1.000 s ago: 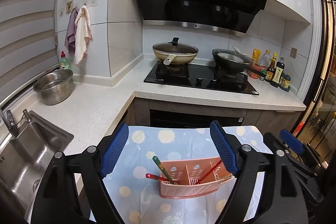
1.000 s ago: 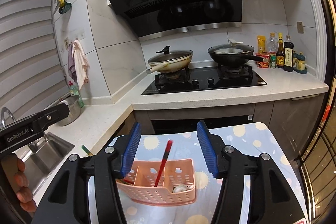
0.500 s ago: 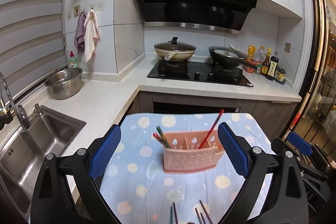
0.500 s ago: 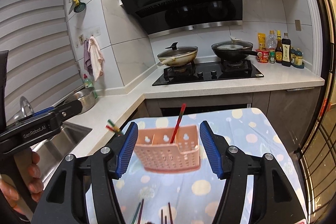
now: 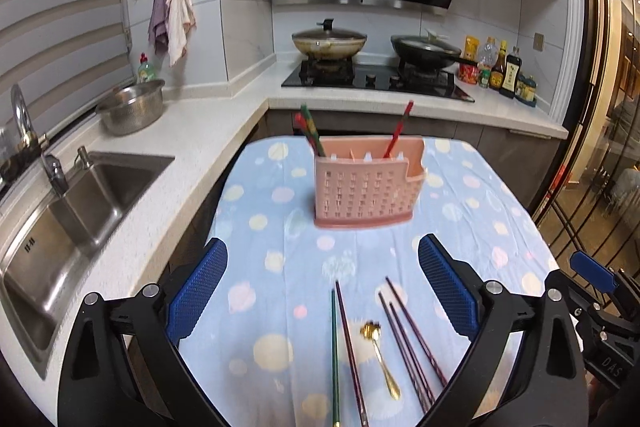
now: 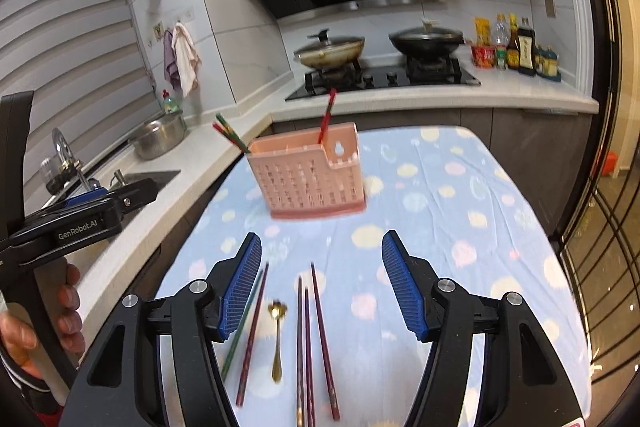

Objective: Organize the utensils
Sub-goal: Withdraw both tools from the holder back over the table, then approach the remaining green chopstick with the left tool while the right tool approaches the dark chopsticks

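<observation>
Nearest to you: your left hand-held gripper and your right hand-held gripper, each with its blue ribbed pads spread wide apart and nothing between them, both hovering above the near end of the surface, which is draped in a pale blue cloth with pastel dots. Directly beneath them, loose on the cloth: one slim green chopstick, one dark maroon chopstick just beside it, one small gold metal spoon with a flower-shaped bowl, and further dark maroon chopsticks lying close together to the spoon's right; their exact count is hard to tell through the blur. Further out, mid-surface: the pink perforated plastic utensil caddy, upright, with internal dividers; a red and a green chopstick lean out of its left compartment, and one red chopstick stands in a compartment toward the right. Step in hand, by my reading: part of the set is sorted and you are positioned to collect the next loose piece. The next move calls for lowering one gripper over a single thin stick, closing across its shaft without dragging its neighbours, then carrying it to the matching compartment. Beyond: the white counter with a steel sink and a steel colander bowl.
</observation>
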`<act>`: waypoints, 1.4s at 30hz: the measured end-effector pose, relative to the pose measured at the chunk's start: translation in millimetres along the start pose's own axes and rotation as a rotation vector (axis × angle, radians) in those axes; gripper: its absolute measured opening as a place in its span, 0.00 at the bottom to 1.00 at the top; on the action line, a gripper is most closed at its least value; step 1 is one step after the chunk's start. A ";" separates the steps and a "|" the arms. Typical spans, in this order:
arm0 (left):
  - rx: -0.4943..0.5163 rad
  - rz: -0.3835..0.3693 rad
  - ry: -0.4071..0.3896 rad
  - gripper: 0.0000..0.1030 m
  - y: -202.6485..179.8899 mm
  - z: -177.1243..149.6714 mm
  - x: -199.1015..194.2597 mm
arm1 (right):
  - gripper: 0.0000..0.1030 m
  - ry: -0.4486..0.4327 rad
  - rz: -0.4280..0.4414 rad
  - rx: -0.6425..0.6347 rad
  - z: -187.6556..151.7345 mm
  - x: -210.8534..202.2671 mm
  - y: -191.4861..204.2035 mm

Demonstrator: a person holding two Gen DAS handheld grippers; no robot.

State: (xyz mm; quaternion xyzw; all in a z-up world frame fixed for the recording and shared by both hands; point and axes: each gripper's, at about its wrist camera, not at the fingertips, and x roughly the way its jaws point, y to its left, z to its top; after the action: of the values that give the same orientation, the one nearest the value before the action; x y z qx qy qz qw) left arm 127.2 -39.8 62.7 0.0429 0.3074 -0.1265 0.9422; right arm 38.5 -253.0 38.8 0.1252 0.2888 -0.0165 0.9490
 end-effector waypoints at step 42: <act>-0.021 0.074 0.380 0.90 12.2 -188.7 47.3 | 0.40 0.326 -0.071 -0.044 -155.6 57.8 -10.8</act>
State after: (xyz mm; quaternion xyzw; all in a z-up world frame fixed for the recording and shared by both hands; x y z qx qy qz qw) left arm 60.0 -8.1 -117.5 0.0673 0.4792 -0.0782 0.8716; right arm 0.9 -222.6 -120.3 0.0953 0.4436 -0.0230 0.8908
